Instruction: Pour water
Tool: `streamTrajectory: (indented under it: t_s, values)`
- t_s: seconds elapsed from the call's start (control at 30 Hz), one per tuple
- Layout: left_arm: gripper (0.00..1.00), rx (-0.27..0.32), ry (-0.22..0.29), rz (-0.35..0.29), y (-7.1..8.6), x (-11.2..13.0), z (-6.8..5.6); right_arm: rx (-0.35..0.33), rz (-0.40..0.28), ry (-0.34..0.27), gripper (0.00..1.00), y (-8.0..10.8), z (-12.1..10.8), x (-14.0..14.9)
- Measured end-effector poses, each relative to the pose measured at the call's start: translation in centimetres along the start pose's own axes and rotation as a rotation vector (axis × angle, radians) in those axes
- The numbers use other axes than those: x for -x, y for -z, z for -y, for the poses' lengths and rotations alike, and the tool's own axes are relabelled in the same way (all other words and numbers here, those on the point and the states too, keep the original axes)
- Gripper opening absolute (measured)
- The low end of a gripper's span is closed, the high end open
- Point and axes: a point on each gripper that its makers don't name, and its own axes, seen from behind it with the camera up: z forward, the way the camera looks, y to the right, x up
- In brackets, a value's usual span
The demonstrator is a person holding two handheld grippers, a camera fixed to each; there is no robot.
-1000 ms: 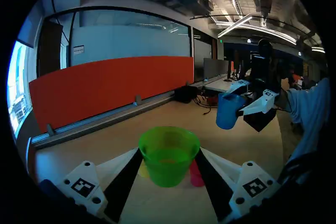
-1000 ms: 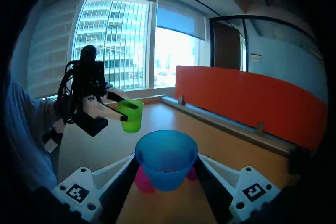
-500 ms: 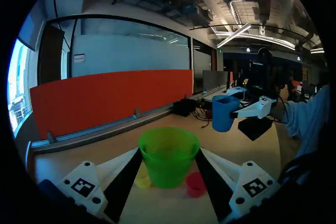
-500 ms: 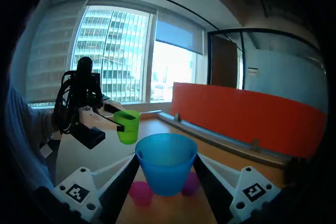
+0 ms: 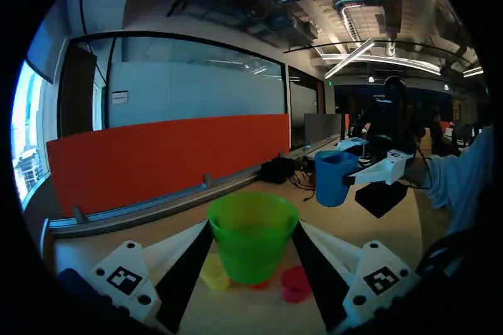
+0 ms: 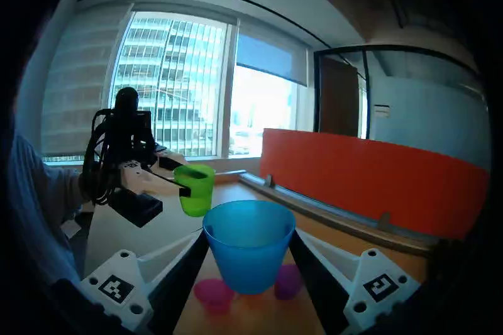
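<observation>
My left gripper (image 5: 253,241) is shut on a green cup (image 5: 253,234), held upright above the wooden table (image 5: 377,228); liquid shows inside it. In the right gripper view that green cup (image 6: 196,188) and the left gripper (image 6: 168,175) hang at mid-left. My right gripper (image 6: 249,252) is shut on a blue cup (image 6: 249,246), also upright and lifted. The left gripper view shows the blue cup (image 5: 331,176) in the right gripper (image 5: 352,175) at the right, apart from the green cup.
Small cups stand on the table below: a yellow one (image 5: 215,272) and a red one (image 5: 294,283), a pink one (image 6: 214,293) and a purple one (image 6: 287,280). An orange partition (image 5: 170,149) runs along the table's far side. A sleeve (image 5: 462,178) is at the right.
Both grippers have risen with their cups, so the small cups on the table appear lower. The blue cup stands more upright than a second ago.
</observation>
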Motion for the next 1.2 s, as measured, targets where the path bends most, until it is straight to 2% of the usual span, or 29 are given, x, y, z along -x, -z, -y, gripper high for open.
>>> streamTrajectory:
  t_s: [0.2, 0.6, 1.2]
  values:
    - [0.86, -0.037, -0.068, -0.026, 0.4, -1.4, 0.4, -0.017, -0.004, 0.001, 0.91, -0.6, 0.5, 0.0]
    - [0.86, -0.077, -0.225, -0.056, 0.7, -4.9, 0.0, -0.057, -0.016, -0.005, 0.90, -2.0, 1.9, -0.1]
    - [0.86, -0.133, -0.478, -0.062, -0.4, -8.9, -0.8, -0.108, -0.014, -0.015, 0.90, -4.1, 4.0, 1.0]
